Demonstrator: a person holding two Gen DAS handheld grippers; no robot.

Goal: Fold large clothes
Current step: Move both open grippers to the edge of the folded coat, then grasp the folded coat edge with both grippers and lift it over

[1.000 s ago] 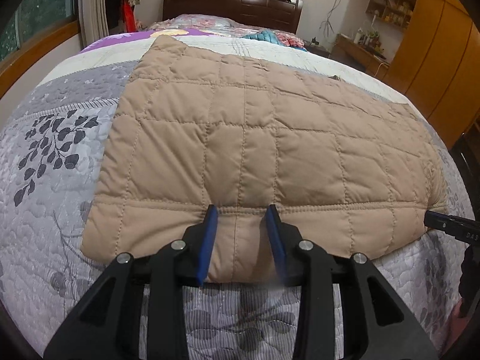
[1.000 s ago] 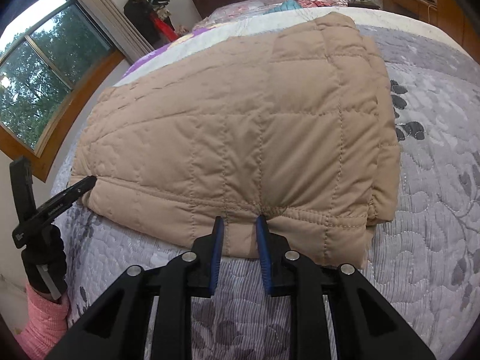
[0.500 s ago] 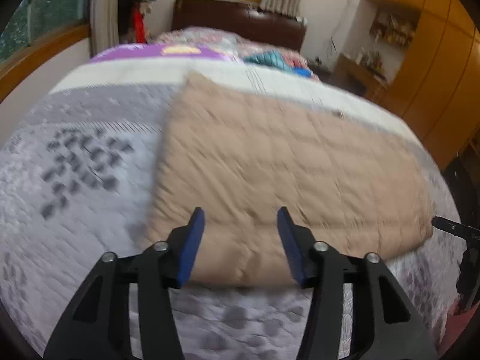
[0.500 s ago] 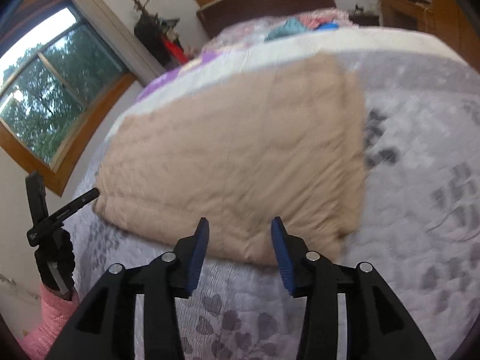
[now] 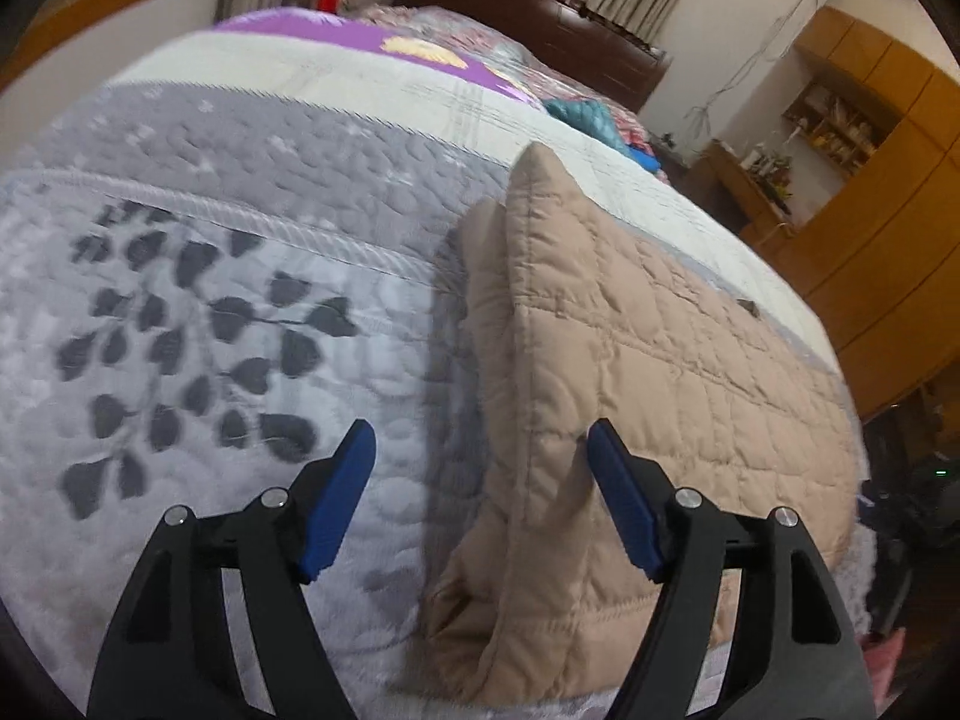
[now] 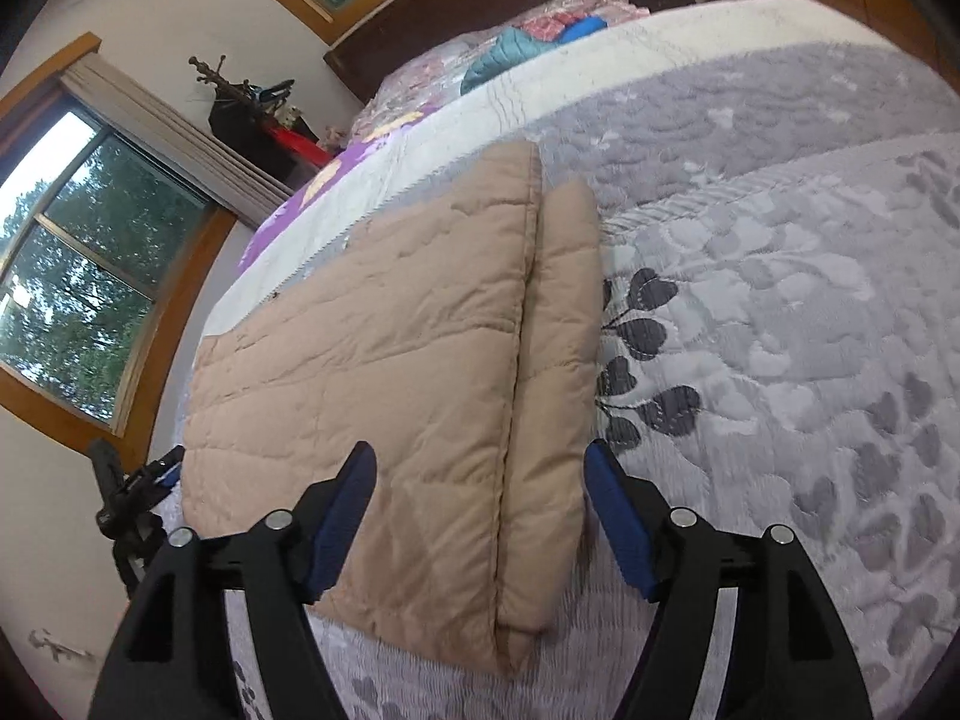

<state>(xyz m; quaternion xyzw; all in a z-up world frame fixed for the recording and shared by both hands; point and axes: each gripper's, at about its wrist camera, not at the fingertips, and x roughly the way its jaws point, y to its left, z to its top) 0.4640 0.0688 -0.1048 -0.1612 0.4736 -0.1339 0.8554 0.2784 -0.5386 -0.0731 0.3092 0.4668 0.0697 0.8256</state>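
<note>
Two blue-padded fingers [image 5: 336, 504] of the left gripper [image 5: 480, 498] stand wide apart in the left wrist view, clamped on nothing; the left one hangs over the grey leaf-patterned bedspread [image 5: 198, 324], the right one lies against the near left edge of the tan quilted garment [image 5: 648, 372]. That garment lies folded flat on the bed, its stacked layers showing along the left edge, and it stretches away to the right and far side. Beyond it are a dark wooden headboard [image 5: 540, 12], a heap of coloured clothes [image 5: 588, 117] near the pillows, and orange-brown cupboards [image 5: 888, 192] on the right. In the right wrist view the right gripper [image 6: 480, 510] is likewise spread open and holds nothing, its fingers [image 6: 618, 522] straddling the near right end of the garment [image 6: 390, 372], where a narrower folded layer shows along the right edge beside the bedspread [image 6: 780, 300]. At the far left of this view the other gripper [image 6: 138, 480] appears small by the garment's far corner, below a window [image 6: 90, 276] with trees outside
</note>
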